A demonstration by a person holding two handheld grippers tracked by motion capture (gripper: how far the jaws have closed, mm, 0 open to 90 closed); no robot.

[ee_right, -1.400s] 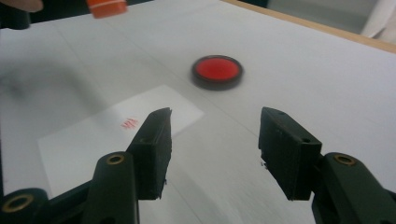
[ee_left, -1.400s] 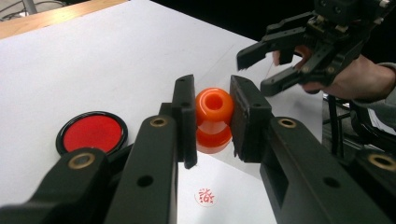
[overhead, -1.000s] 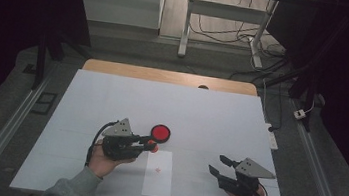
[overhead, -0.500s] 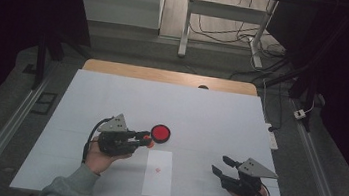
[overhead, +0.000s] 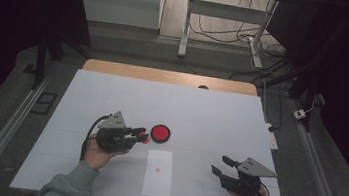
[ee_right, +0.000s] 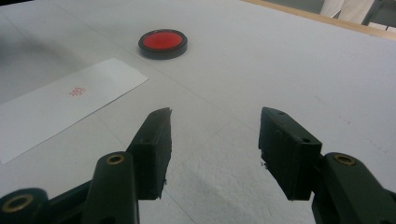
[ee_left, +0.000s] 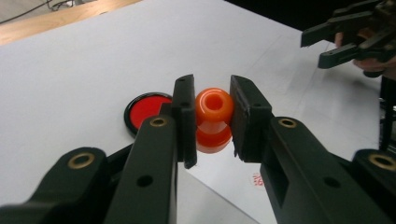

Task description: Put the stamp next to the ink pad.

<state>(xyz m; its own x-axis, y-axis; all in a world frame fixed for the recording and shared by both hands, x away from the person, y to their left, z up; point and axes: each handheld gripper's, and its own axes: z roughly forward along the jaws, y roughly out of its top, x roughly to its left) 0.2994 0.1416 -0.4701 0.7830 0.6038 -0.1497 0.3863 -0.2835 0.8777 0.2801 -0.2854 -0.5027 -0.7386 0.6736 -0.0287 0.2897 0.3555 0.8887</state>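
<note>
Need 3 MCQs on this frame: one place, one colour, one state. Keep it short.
1. Where does the round red ink pad in a black case lie?
A. on the white paper slip
B. on the table, beyond the slip
C. in the right tongs

2. What colour is the small plastic stamp in the left tongs?
A. orange
B. blue
C. green

3. How do the right tongs stand?
A. shut on the slip
B. shut on the pad
C. open, holding nothing

B: the pad sits on the table past the white paper slip.
A: the left gripper view shows it orange.
C: its jaws are apart over bare table.
</note>
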